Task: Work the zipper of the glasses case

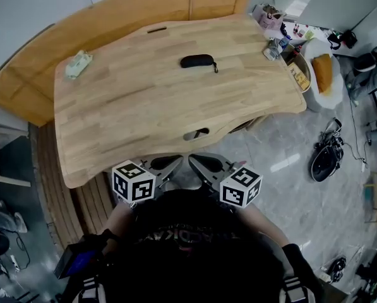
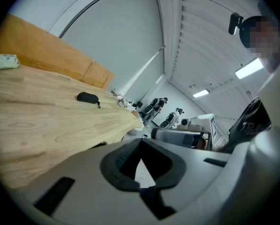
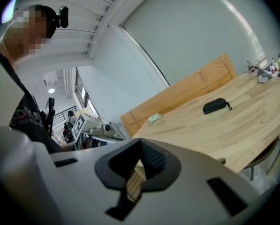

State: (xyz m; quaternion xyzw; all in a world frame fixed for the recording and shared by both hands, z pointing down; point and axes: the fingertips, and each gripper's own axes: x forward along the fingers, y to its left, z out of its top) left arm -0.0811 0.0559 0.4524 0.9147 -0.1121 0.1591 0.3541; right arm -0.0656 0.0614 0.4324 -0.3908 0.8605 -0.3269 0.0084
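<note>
The black glasses case (image 1: 198,60) lies zipped on the far middle of the wooden table (image 1: 144,118), its pull tab at the right end. It also shows small in the left gripper view (image 2: 87,97) and in the right gripper view (image 3: 215,105). Both grippers hover close to the person's chest, off the table's near edge and far from the case. My left gripper (image 1: 170,164) is shut with nothing in it (image 2: 140,144). My right gripper (image 1: 201,163) is likewise shut and empty (image 3: 140,149). Their tips point toward each other.
A small white-green packet (image 1: 78,64) lies on the table's far left. Bottles and clutter (image 1: 273,36) crowd the far right corner. A wooden bench back (image 1: 112,11) curves behind the table. A lined bin (image 1: 324,74) and bags (image 1: 327,153) sit on the floor at right.
</note>
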